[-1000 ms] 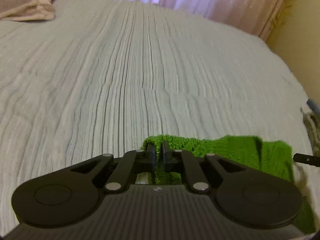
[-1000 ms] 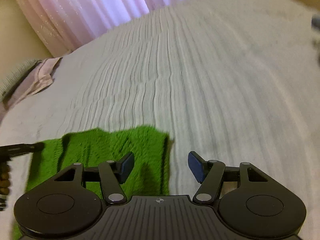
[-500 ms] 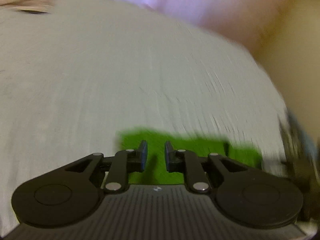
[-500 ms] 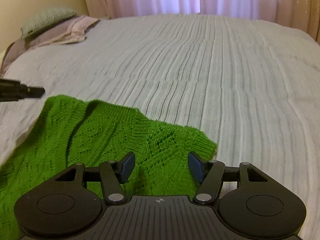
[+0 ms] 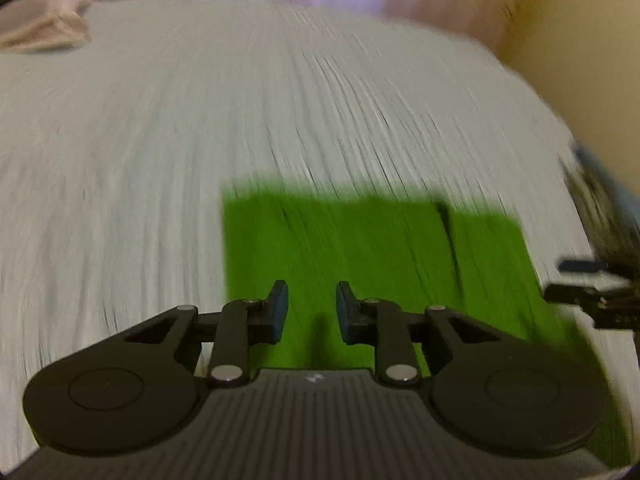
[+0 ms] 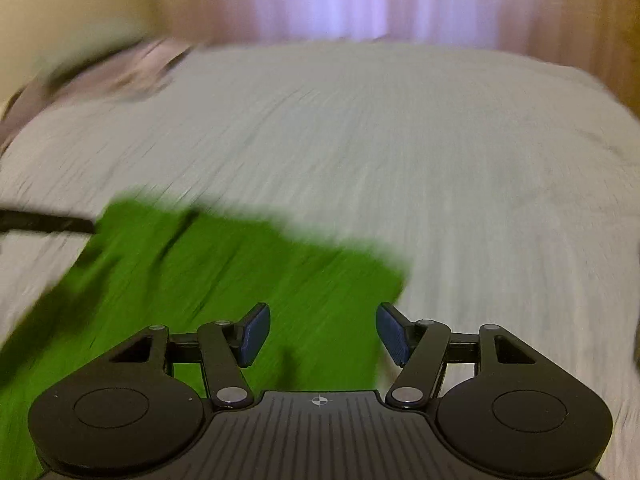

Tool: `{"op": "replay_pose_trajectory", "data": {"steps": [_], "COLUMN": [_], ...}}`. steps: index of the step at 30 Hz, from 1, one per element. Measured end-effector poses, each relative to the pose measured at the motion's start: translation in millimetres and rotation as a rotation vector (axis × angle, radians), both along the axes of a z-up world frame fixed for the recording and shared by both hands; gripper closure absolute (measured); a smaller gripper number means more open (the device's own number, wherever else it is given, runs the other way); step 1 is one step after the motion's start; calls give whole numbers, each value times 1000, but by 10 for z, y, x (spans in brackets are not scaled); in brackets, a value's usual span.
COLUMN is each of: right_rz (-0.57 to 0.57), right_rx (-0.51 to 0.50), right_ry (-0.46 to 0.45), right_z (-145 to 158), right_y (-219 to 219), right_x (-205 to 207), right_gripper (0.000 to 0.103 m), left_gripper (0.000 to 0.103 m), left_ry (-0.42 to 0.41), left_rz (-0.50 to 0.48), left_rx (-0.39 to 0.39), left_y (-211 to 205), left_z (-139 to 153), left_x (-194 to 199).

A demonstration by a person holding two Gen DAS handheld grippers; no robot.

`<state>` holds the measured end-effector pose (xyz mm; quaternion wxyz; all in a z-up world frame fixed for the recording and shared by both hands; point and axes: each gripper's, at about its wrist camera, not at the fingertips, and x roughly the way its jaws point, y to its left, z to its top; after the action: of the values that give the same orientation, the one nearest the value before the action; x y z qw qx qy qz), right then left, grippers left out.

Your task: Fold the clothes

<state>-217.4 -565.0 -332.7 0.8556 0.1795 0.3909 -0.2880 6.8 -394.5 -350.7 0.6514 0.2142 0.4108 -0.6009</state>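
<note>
A: Left wrist view. Left hand-held gripper [image 5: 307, 306] released, pads apart, nothing between them. Green knitted garment [image 5: 360, 248] lies flat on the bed [image 5: 200, 120], just ahead of and under the pads. It reads as a rough rectangle, one dark crease near its right side. The right hand-held gripper shows at the far right edge.

B: Risk there?

A: Frame is heavily blurred. If the pads close now, I judge they could catch only a loose pinch of knit, or catch the bedspread with it, and drag the fold askew.

B: Right wrist view?

A: Right hand-held gripper [image 6: 322, 330] also released, wide gap, empty. Garment [image 6: 240, 264] spreads to the left and beneath it; its right edge sits roughly under the right pad. A pinkish pile of cloth [image 6: 120, 68] lies at the far left corner of the bed [image 6: 440, 160], well apart.

B: What might fail?

A: The knit looks soft and stretchy. An off-edge grab would likely bunch the layers. The two grippers are near each other; a careless reach may knock them together.
</note>
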Motion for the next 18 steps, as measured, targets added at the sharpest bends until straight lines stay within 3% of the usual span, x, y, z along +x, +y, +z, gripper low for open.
{"op": "replay_pose_trajectory", "data": {"steps": [2, 4, 8, 10, 11, 13, 18], "right_rz": [52, 45, -14, -83, -116, -203, -397], "right_rx": [34, 75, 148, 222, 266, 377, 658], "right_ry": [83, 154, 183, 186, 179, 106, -63], "right_z": [-148, -263, -157, -18, 35, 110, 31], "right_y": [399, 679, 1171, 1317, 1380, 1474, 1620], "right_x": [-163, -440, -1194, -1519, -1619, -1939, -2328], "right_gripper": [40, 40, 40, 40, 40, 40, 40], "left_gripper": [83, 85, 87, 85, 82, 62, 43], "left_ry": [0, 11, 67, 112, 136, 194, 409], "left_rz": [-33, -2, 143, 232, 280, 370, 526], "left_rx": [88, 160, 219, 244, 242, 245, 234], "left_y": [454, 870, 1742, 1978, 2134, 2336, 2597], "left_z": [-128, -189, 36, 153, 254, 306, 194], "left_x": [-175, -160, -228, -238, -266, -307, -419]}}
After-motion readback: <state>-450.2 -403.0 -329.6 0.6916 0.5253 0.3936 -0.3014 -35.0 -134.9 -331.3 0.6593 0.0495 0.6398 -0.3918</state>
